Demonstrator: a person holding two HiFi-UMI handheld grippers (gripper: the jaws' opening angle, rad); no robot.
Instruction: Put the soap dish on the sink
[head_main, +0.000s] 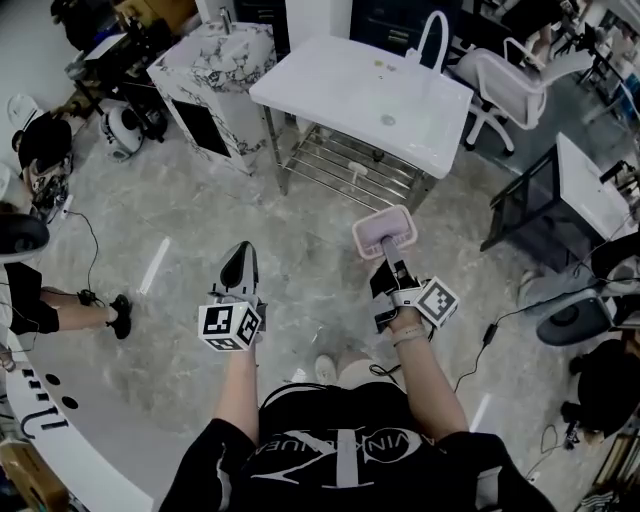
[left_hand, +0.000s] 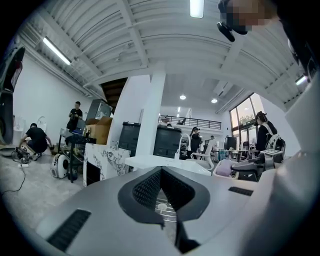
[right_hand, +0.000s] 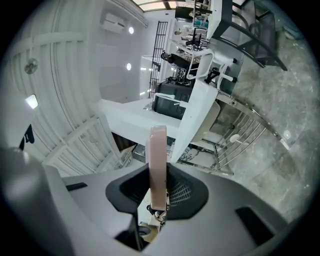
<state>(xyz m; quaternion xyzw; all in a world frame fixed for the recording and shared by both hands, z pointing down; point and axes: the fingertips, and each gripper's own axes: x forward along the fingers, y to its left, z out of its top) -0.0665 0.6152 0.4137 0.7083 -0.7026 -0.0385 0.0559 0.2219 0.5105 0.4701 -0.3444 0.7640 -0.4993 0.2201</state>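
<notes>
**Soap dish in my right gripper, still short of the sink: the thin grip is the weak point**

My right gripper (head_main: 386, 258) is clamped on one short end of the pink soap dish (head_main: 384, 231). The rest of the dish juts out ahead, unsupported, over the bare floor (head_main: 180, 220) and well apart from the white sink (head_main: 300, 85) on its metal frame (head_main: 345, 165). With so little of the rim between the pads, I judge a jolt on the way could make the dish pivot or slip out and drop. At the sink, setting it too close to the near edge could tip it off, and reaching too far risks knocking the faucet (head_main: 432, 35) at the far edge. My left gripper (head_main: 238, 268) has its jaws together on nothing, so it offers no backup.
</notes>
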